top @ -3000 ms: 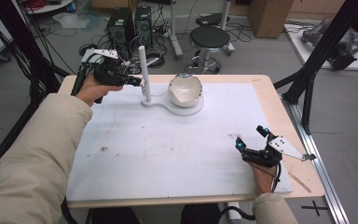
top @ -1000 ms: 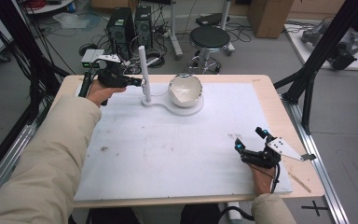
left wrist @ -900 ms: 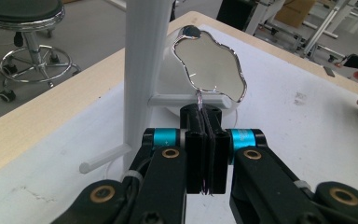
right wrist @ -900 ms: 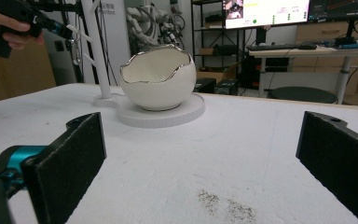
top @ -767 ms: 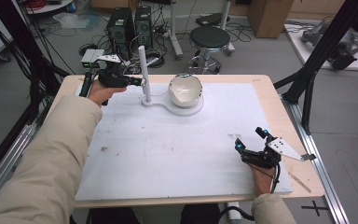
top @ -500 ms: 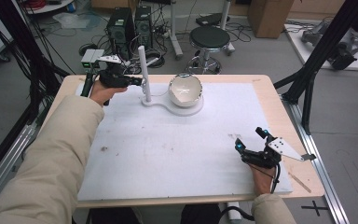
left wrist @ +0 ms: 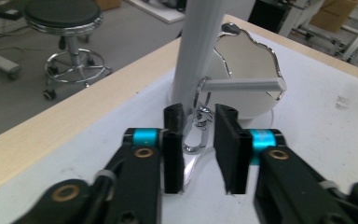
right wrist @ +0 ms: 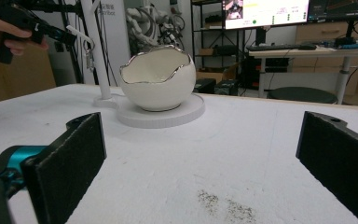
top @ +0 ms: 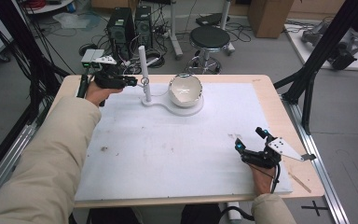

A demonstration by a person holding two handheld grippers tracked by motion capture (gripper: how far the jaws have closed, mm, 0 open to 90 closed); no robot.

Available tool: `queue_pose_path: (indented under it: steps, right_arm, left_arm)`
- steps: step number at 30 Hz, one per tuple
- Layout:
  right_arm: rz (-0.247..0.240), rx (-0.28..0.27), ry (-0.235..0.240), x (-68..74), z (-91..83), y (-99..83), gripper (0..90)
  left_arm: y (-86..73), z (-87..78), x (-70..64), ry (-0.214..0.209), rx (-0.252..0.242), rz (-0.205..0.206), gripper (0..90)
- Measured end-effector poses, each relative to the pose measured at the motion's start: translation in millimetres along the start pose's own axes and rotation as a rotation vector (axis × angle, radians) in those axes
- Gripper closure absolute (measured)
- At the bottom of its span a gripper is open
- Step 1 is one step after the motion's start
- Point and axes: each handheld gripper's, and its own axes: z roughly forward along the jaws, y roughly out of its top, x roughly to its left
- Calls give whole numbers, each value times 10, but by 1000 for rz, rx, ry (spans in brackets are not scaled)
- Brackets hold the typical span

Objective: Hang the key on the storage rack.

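The left tool is at the far left of the tabletop, beside the white post of a stand, its jaws parted a little on either side of a small metal ring that hangs from the post's short side peg. Whether the pads touch the ring cannot be told; it sits in the gap between them. In the high view the ring is only a tiny loop at the jaw tips. The right tool rests at the near right of the tabletop, jaws spread wide and empty. Its own view shows the white, silver-rimmed egg-shaped bowl on the stand's round base, and the left tool at the post farther off.
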Motion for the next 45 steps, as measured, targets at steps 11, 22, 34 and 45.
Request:
queue_pose_path:
  steps: [11,22,34,45]
  right_arm:
    - [-27,10,6,14,15,0,5]
    - [-40,17,17,23,23,1,5]
    - [-67,32,21,39,40,5,5]
    - [-88,48,40,85,60,7,4]
  left_arm:
    - [-58,-702,-248,130,-123,74,117]
    - [-448,-1300,-596,172,-206,159,17]
    - [-1276,-1521,-969,199,-335,133,17]
    - [-1963,-1339,-1274,277,-442,91,17]
